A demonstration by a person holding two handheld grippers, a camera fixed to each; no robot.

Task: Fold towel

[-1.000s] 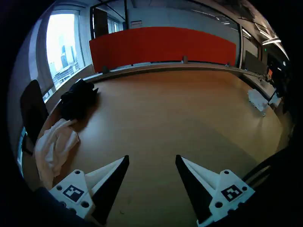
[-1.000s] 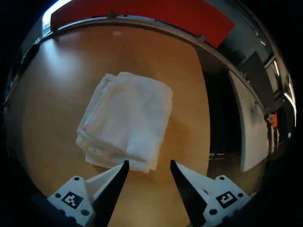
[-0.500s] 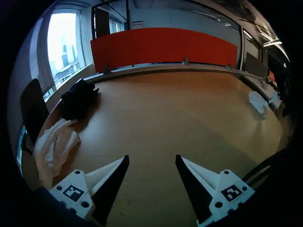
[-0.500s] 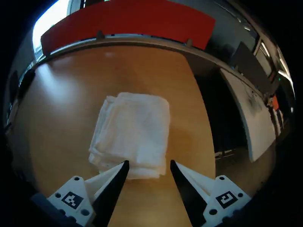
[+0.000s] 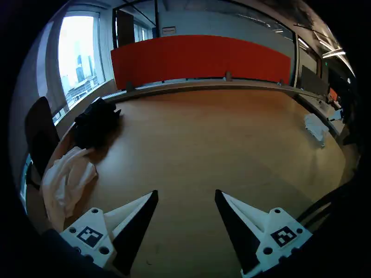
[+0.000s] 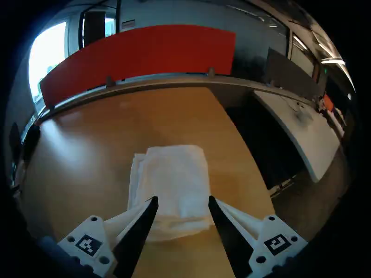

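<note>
Lower in the right gripper view than a second ago, the folded white cotton towel (image 6: pixel 171 185) now lies squared to the camera instead of skewed, its near edge reaching down between the 2 fingers of the right gripper (image 6: pixel 182 199). Those white-and-black fingers stand spread apart with nothing clamped. They cover the towel's 2 near corners, and whether the tips touch the cloth cannot be told.

In the left gripper view, the left gripper (image 5: pixel 185 192) hangs with its jaws parted too, over bare board. A small white bundle (image 5: pixel 316 127) near the table's far right edge is too distant to identify. A dark mass at lower right cuts off that corner.

The long orange-brown wooden table (image 5: pixel 208 134) runs back to a red fabric partition (image 5: pixel 204 55) along its far side. A heap of black cloth (image 5: pixel 95 123) and a crumpled white garment (image 5: pixel 67 178) lie at the left end, beside a dark chair back (image 5: pixel 39 129) and a bright window (image 5: pixel 76 55).

In the right gripper view, the towel sits near the table's right edge. Beyond that edge is a dark gap, then a pale grey desk (image 6: pixel 301 134). Open tabletop spreads to the towel's left and behind it.
</note>
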